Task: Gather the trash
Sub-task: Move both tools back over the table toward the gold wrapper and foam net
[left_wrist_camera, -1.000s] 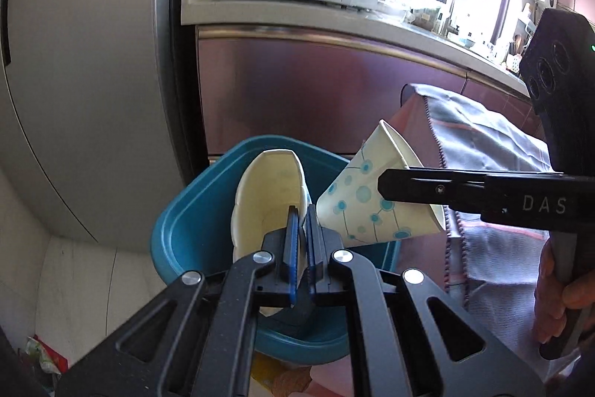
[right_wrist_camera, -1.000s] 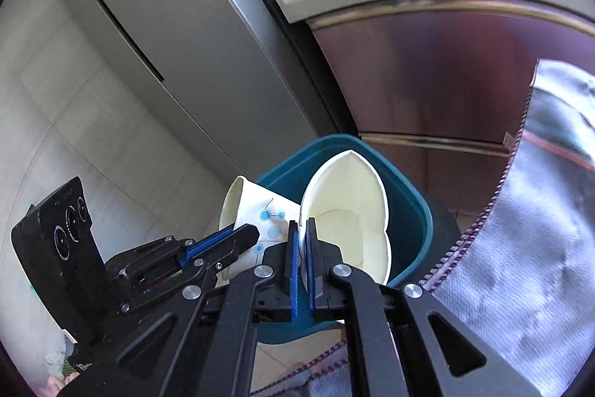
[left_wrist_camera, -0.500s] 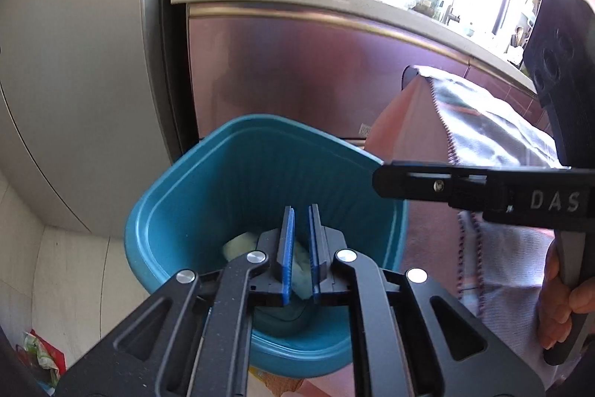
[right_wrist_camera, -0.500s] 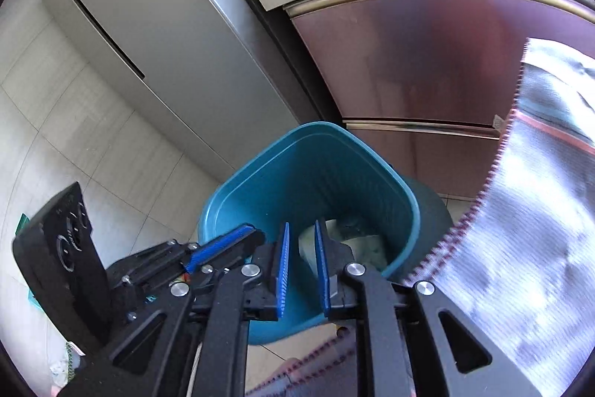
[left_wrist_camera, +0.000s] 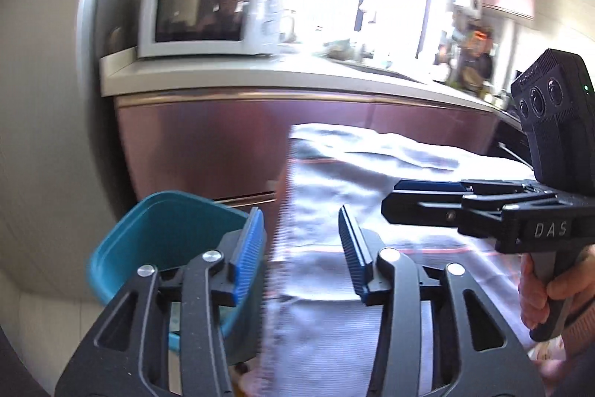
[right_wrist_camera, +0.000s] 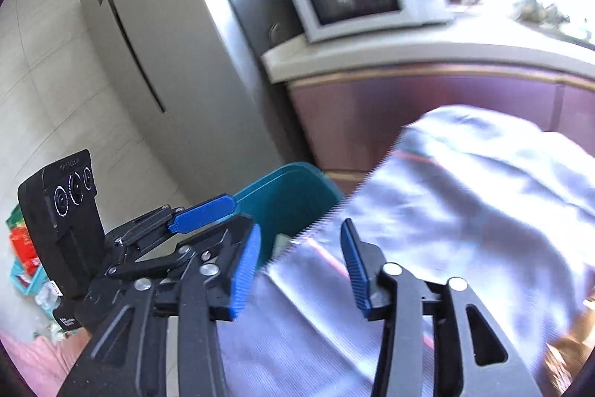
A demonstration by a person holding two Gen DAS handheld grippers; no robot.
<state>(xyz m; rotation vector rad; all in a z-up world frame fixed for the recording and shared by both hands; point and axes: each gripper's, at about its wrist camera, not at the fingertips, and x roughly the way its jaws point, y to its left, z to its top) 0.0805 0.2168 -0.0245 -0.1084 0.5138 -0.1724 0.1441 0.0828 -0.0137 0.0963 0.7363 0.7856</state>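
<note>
A teal trash bin (left_wrist_camera: 163, 233) stands on the floor beside the table, at lower left in the left wrist view; it also shows in the right wrist view (right_wrist_camera: 286, 199). Its contents are mostly hidden behind the fingers. My left gripper (left_wrist_camera: 301, 248) is open and empty, above the bin's right rim and the table's edge. My right gripper (right_wrist_camera: 299, 263) is open and empty, over the edge of the grey tablecloth (right_wrist_camera: 465, 211). The right gripper also shows in the left wrist view (left_wrist_camera: 427, 201), held over the cloth. The left gripper shows in the right wrist view (right_wrist_camera: 200, 214).
A white microwave (left_wrist_camera: 200, 17) sits on a counter above maroon cabinets (left_wrist_camera: 238, 136). A grey fridge (right_wrist_camera: 156, 62) stands left of them. The cloth-covered table (left_wrist_camera: 372, 181) fills the right. Coloured packets (right_wrist_camera: 22, 248) lie on the floor at far left.
Both grippers let go of their paper cups into the bin and opened wide. Both have lifted and swung right, towards the table.
</note>
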